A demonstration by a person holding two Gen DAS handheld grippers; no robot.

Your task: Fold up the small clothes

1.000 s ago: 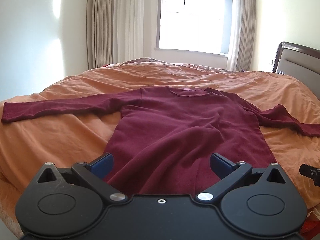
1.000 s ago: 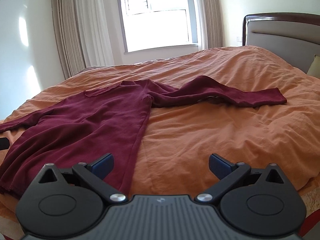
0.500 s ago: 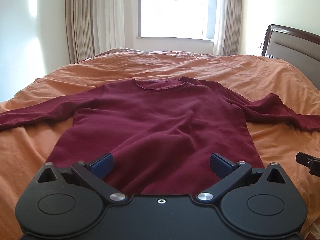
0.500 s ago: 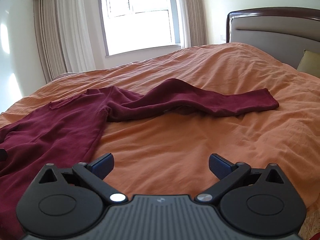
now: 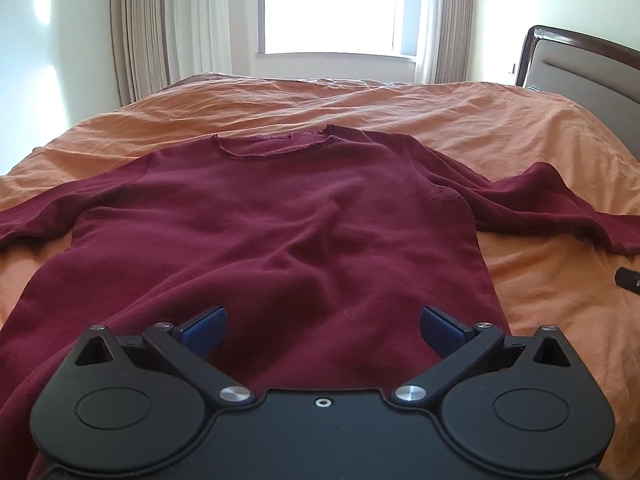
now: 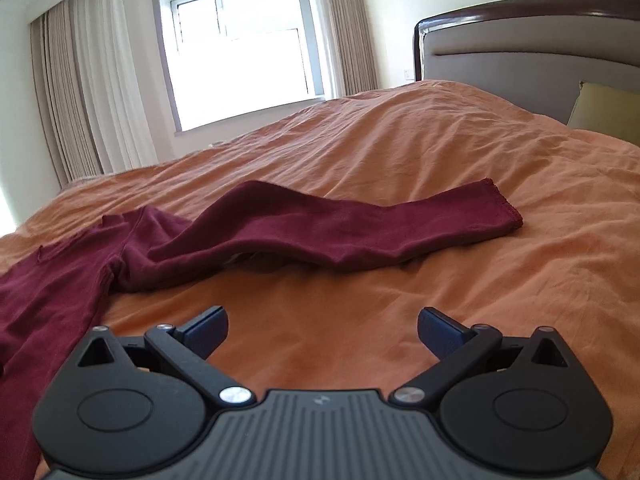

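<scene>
Both hand-held grippers, left (image 5: 322, 324) and right (image 6: 322, 326), wide apart, empty; maroon sweater (image 5: 280, 216) hem hidden beneath.

Maroon sweater (image 5: 276, 216) on seemingly orange bed (image 5: 360, 104)

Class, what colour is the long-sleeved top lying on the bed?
Dark maroon top, best seen from the left wrist view.

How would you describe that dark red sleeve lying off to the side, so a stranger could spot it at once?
Start at the big bed with the orange cover and its padded headboard. A dark red sweater lies spread on it, neck toward the window. The sleeve is the one stretching toward the headboard side; unlike the flat body, it humps up in the middle and ends in a stitched cuff.
</scene>
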